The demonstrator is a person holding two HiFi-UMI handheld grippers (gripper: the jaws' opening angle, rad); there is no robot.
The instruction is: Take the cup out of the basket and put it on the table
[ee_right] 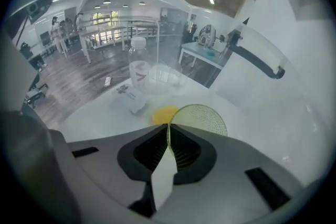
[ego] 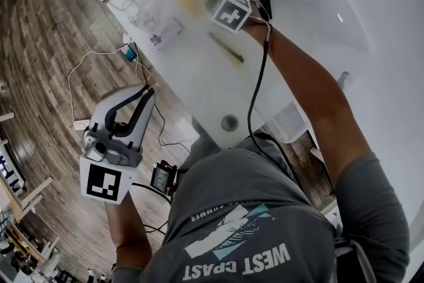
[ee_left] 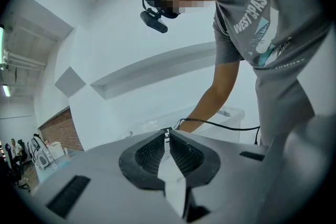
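Right hand-held gripper [ee_right: 169, 127] pinches the pale-green dotted round cup [ee_right: 203, 119] by its thin wall, low over the white round worktop [ego: 199, 76], probably to set it down. The left hand-held gripper [ee_left: 168, 135] (2 jaws together, empty) is parked aside.

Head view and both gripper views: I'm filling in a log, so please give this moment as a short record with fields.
right gripper: shut on the thin edge of a round green cup, at the far part of the table
cup contact with table: cannot tell
left gripper: shut, empty, held off the table over the wooden floor
beyond the cup: yellow piece, card, clear bottle
basket: not seen
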